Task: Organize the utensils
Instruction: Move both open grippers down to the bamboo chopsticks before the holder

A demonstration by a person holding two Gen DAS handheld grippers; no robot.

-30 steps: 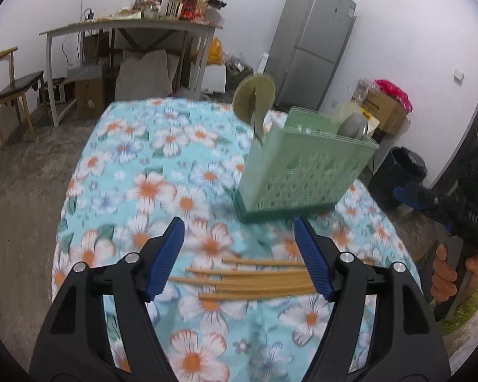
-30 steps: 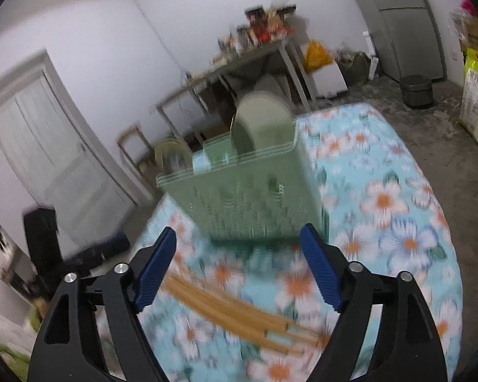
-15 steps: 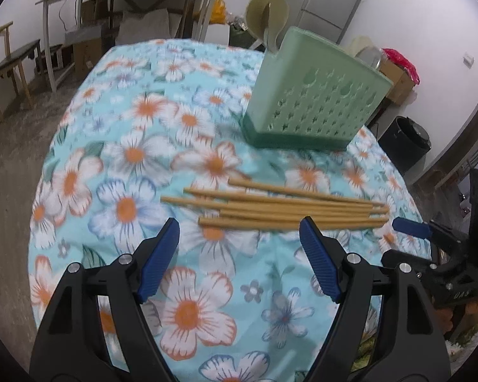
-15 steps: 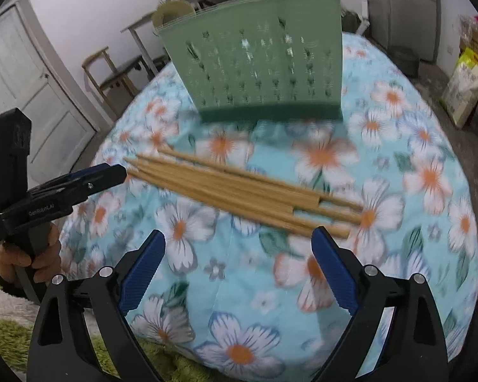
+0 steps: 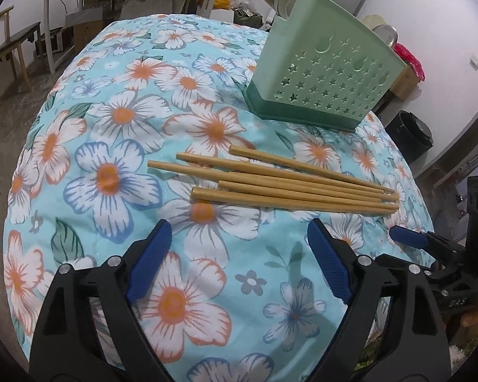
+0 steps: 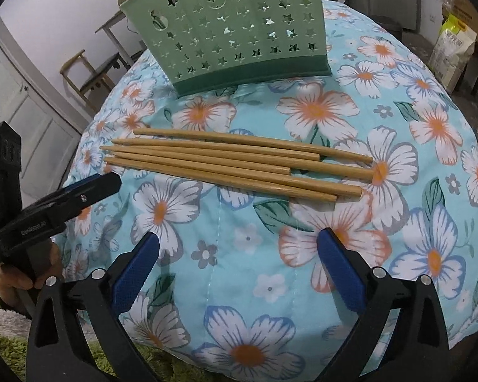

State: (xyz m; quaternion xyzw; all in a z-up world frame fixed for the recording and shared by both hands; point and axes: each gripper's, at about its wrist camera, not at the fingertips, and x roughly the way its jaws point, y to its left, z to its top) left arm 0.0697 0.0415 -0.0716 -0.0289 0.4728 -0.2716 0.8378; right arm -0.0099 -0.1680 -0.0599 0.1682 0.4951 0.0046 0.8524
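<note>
Lying side by side on the flowered tablecloth (image 5: 118, 121), near the green holder (image 5: 328, 73) standing just beyond: wooden chopsticks (image 5: 280, 184). Hovering on the near side of them, left gripper (image 5: 235, 261) with jaws opening, nothing between them. Hovering likewise, right gripper (image 6: 239, 264), jaws opening and empty, well short of the chopsticks

Two downward wrist views, shared chopsticks (image 5: 280, 187)
</note>
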